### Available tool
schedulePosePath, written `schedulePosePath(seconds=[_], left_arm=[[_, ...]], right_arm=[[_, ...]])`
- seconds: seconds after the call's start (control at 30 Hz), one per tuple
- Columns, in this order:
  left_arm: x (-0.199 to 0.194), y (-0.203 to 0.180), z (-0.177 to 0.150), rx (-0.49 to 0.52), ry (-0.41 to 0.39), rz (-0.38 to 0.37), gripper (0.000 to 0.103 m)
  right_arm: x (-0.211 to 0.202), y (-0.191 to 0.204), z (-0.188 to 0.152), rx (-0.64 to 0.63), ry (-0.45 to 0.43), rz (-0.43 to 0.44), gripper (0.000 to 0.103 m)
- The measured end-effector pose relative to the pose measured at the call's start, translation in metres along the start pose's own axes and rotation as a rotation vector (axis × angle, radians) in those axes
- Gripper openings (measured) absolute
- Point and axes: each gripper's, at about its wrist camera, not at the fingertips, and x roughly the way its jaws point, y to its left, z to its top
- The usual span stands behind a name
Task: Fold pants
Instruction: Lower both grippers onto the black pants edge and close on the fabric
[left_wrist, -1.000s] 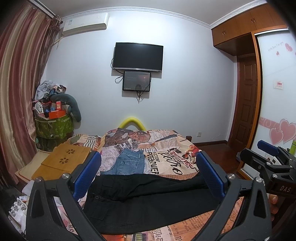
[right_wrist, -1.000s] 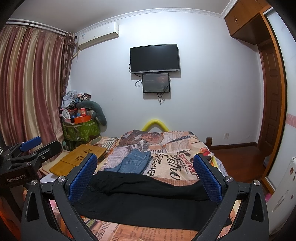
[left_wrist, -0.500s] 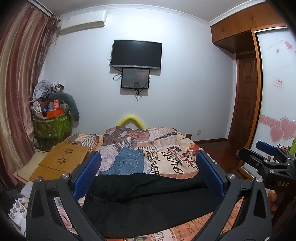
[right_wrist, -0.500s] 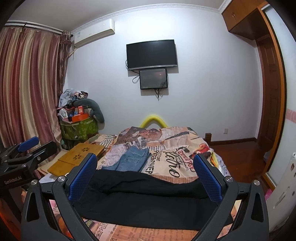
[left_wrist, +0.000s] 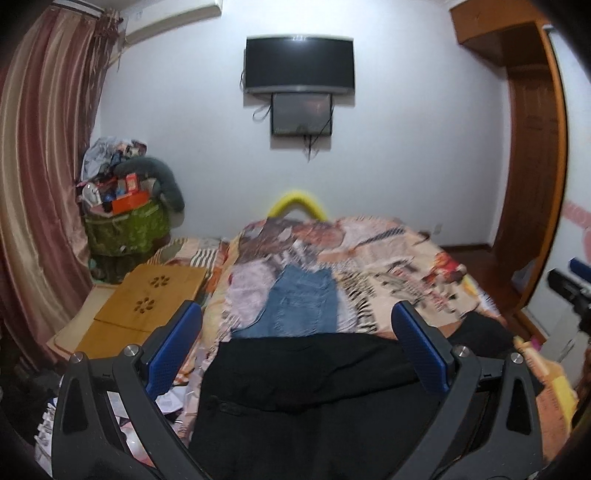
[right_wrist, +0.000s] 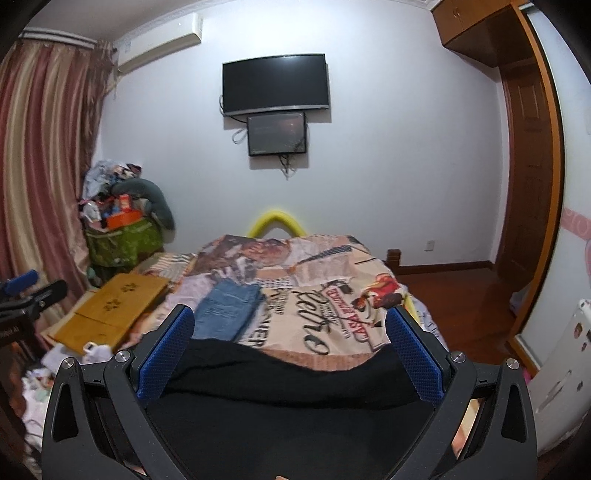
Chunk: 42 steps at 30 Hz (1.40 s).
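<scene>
Left gripper is spread wide, nothing pinched, blue pads framing the black pants from above; no contact with cloth can be made out. Right gripper is likewise held fully apart and empty, its pads straddling the near stretch of the same garment. The black pants are laid flat across the near end of the bed, lengthwise from left to right, waist with buttons toward the left gripper's side, legs run off toward the right. Both tools are judged to be lined up over opposite ends so each end can be taken at once, which a fold of a long garment calls for. A grasp is not yet made. Folded blue jeans are set just beyond the pants on the printed bedspread, probably parked there as a finished piece, out of the working strip. A wooden lap desk lies off the left edge of the bed. The left view is motion-blurred, so fine cloth detail cannot be read. The opposite gripper is glimpsed at the frame edge in each view.
</scene>
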Motion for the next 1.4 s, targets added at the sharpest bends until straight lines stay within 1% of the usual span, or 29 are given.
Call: schedulePosePath(seconds=[0.1, 0.17, 0.27, 0.37, 0.4, 0.47, 0.6, 0.73, 0.77, 0.83, 0.87, 0.93, 1.0, 1.1, 1.17, 1.23, 1.3, 1.33, 1.4], left_arm=[[0.036, 0.014, 0.001, -0.006, 0.058, 0.017, 0.103], [0.065, 0.026, 0.001, -0.018, 0.099, 0.043, 0.103], [0.102, 0.043, -0.002, -0.048, 0.138, 0.082, 0.103], [0.141, 0.057, -0.007, -0.059, 0.187, 0.107, 0.103], [0.157, 0.063, -0.01, -0.059, 0.218, 0.119, 0.103], [0.182, 0.073, -0.015, -0.061, 0.271, 0.115, 0.103], [0.232, 0.086, -0.033, -0.056, 0.4, 0.1, 0.103], [0.27, 0.098, -0.054, -0.066, 0.493, 0.114, 0.103], [0.278, 0.101, -0.058, -0.072, 0.512, 0.114, 0.102], [0.294, 0.109, -0.068, -0.092, 0.563, 0.107, 0.093], [0.302, 0.111, -0.072, -0.103, 0.586, 0.099, 0.09], [0.32, 0.115, -0.083, -0.136, 0.661, 0.046, 0.085], [0.335, 0.115, -0.092, -0.148, 0.716, 0.005, 0.084], [0.349, 0.111, -0.102, -0.12, 0.751, 0.023, 0.084], [0.358, 0.111, -0.108, -0.114, 0.775, 0.036, 0.083], [0.368, 0.113, -0.113, -0.125, 0.802, 0.041, 0.078], [0.376, 0.117, -0.119, -0.153, 0.817, 0.035, 0.073], [0.378, 0.119, -0.12, -0.166, 0.821, 0.032, 0.072], [0.382, 0.12, -0.123, -0.182, 0.818, 0.035, 0.07]], right_arm=[[0.019, -0.007, -0.005, -0.026, 0.011, 0.024, 0.103], [0.033, -0.011, -0.006, -0.042, 0.037, 0.026, 0.103], [0.059, -0.017, -0.009, -0.073, 0.089, 0.045, 0.103], [0.086, -0.022, -0.013, -0.088, 0.16, 0.056, 0.103], [0.097, -0.024, -0.016, -0.096, 0.189, 0.064, 0.103], [0.113, -0.027, -0.02, -0.102, 0.231, 0.079, 0.103], [0.153, -0.03, -0.032, -0.116, 0.352, 0.115, 0.103], [0.188, -0.027, -0.043, -0.145, 0.445, 0.159, 0.102], [0.196, -0.024, -0.046, -0.155, 0.464, 0.172, 0.102], [0.215, -0.019, -0.05, -0.167, 0.503, 0.204, 0.102], [0.221, -0.018, -0.053, -0.171, 0.521, 0.218, 0.102], [0.236, -0.014, -0.058, -0.176, 0.555, 0.259, 0.102], [0.249, -0.01, -0.062, -0.166, 0.588, 0.311, 0.102], [0.268, -0.005, -0.067, -0.159, 0.637, 0.352, 0.102], [0.281, -0.001, -0.072, -0.164, 0.669, 0.364, 0.101], [0.297, 0.004, -0.08, -0.173, 0.724, 0.386, 0.095], [0.306, 0.009, -0.087, -0.18, 0.769, 0.405, 0.086], [0.313, 0.012, -0.093, -0.19, 0.803, 0.413, 0.084], [0.32, 0.017, -0.101, -0.213, 0.835, 0.423, 0.082]])
